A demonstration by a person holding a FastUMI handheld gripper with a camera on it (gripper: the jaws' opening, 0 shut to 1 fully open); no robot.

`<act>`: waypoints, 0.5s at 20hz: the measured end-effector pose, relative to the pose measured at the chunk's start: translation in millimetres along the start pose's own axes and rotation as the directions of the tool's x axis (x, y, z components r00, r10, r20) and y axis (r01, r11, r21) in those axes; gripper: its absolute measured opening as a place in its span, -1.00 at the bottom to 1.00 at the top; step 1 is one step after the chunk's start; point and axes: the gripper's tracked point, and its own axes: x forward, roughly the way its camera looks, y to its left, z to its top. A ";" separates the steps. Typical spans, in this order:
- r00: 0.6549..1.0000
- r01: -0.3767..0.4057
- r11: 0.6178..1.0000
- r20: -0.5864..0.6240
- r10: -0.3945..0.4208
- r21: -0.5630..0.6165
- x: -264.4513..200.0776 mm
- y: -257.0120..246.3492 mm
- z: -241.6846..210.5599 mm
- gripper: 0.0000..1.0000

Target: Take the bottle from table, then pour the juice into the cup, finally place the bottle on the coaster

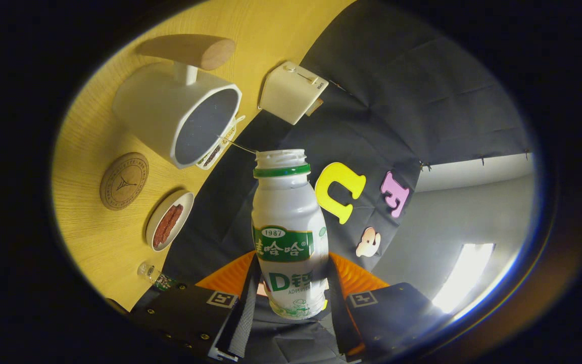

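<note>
**Bottle clamped in the gripper, view rolled hard sideways**

So the gripper (291, 298) has the bottle (287, 237) squeezed between its two fingers (244, 313), low in the middle of the frame. Both fingers press against the lower body of the bottle, one on each side, so the jaws are closed down to about the bottle's width and no further. The bottle is a small white plastic one with a green band at the neck and a green label, and its cap is off, so the mouth is open at the top, right around the centre of the picture.

The whole view is tipped, so the yellow wooden table (84, 151) runs up the left side of the frame like a wall. On it, upper left, sits the white cup (177, 119) with a wooden handle, its dark opening facing toward the bottle's mouth; the two are near each other but apart. Just below the cup, left of centre, is the round cork coaster (124, 181). Below that is a small white dish (169, 220) holding something reddish-brown. A small clear cap-like thing (148, 271) lies at the lower left table edge. Top centre there's a cream-coloured box (292, 91) at the table's far edge.
</note>
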 end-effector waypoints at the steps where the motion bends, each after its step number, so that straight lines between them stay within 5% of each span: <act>1: 1.000 0.004 1.000 0.005 -0.004 -0.008 0.1 0.4 1.6 0.30; 10: 1.000 0.000 1.000 0.006 0.000 -0.001 0.7 7.8 3.6 0.30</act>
